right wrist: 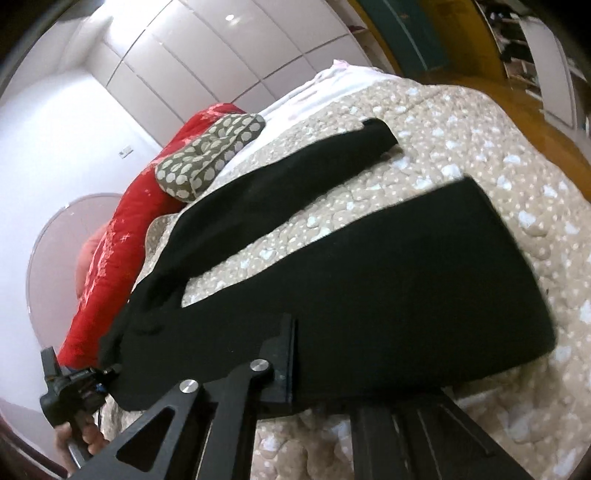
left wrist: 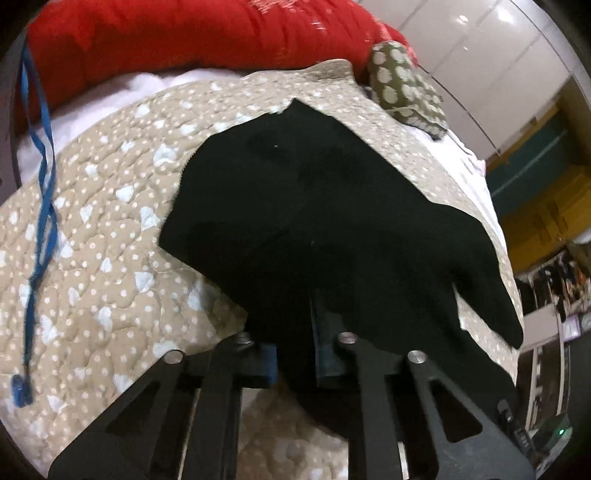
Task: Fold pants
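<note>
Black pants (left wrist: 314, 206) lie on a beige dotted quilt (left wrist: 92, 258). In the left wrist view my left gripper (left wrist: 295, 354) is shut on the near edge of the pants, with black cloth pinched between its blue pads (left wrist: 271, 363). The right wrist view shows the pants (right wrist: 388, 280) with both legs spread apart toward the far right. My right gripper (right wrist: 317, 369) is shut on the near leg's edge; one finger (right wrist: 290, 354) shows and cloth covers the other. At the lower left of that view, the left gripper (right wrist: 107, 373) sits at the waist end, held by a hand (right wrist: 85, 439).
A red duvet (left wrist: 184, 33) and an olive spotted cushion (left wrist: 402, 81) lie along the far side of the bed. A blue strap (left wrist: 40, 206) hangs at the left. White wardrobe doors (right wrist: 207, 55) and a wooden floor (right wrist: 535, 122) lie beyond the bed's edge.
</note>
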Tool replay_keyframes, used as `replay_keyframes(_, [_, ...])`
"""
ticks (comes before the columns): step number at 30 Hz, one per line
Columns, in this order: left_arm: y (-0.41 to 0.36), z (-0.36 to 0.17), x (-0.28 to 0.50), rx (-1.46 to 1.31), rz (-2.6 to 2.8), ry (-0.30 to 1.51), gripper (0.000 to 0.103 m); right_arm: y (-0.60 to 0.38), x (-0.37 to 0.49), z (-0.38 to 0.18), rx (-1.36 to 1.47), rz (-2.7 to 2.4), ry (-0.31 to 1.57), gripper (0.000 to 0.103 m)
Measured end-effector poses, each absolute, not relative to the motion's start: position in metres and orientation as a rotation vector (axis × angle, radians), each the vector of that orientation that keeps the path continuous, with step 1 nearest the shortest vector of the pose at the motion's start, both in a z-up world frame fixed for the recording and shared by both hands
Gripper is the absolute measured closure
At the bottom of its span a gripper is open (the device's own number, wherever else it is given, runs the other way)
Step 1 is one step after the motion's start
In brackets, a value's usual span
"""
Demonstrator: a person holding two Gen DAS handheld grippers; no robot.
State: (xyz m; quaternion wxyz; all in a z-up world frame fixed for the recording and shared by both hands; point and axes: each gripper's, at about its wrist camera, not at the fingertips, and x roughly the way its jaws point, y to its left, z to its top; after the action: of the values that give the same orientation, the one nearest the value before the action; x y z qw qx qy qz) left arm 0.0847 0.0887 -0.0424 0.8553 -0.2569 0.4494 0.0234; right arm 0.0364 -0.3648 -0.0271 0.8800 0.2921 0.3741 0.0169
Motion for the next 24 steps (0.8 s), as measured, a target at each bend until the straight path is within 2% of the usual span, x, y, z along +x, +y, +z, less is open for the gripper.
replay_keyframes(9, [0.090, 0.013, 0.025, -0.492, -0.024, 0.874, 0.093, -0.352, -0.021, 0.036, 0.469, 0.122, 0.728, 0.098])
replay_keyframes(13, [0.094, 0.006, -0.013, -0.462, -0.031, 0.934, 0.093, -0.357, -0.064, 0.044, 0.429, 0.146, 0.767, 0.098])
replay_keyframes(15, [0.093, -0.006, -0.024, -0.431, -0.019, 0.973, 0.093, -0.364, -0.076, 0.032, 0.439, 0.128, 0.807, 0.091])
replay_keyframes(17, [0.095, -0.018, -0.034, -0.419, 0.001, 1.006, 0.093, -0.381, -0.085, 0.012, 0.498, 0.046, 0.848, 0.070])
replay_keyframes(21, [0.101, -0.017, -0.044, -0.430, 0.015, 1.012, 0.092, -0.422, -0.094, -0.011, 0.647, -0.066, 0.826, 0.069])
replay_keyframes(22, [0.100, -0.014, -0.046, -0.421, 0.019, 1.011, 0.092, -0.432, -0.094, -0.014, 0.672, -0.080, 0.813, 0.073])
replay_keyframes(23, [0.099, -0.011, -0.047, -0.413, 0.023, 1.009, 0.092, -0.436, -0.094, -0.014, 0.660, -0.093, 0.808, 0.085])
replay_keyframes(24, [0.098, -0.009, -0.046, -0.401, 0.027, 1.007, 0.091, -0.436, -0.094, -0.011, 0.605, -0.138, 0.814, 0.085])
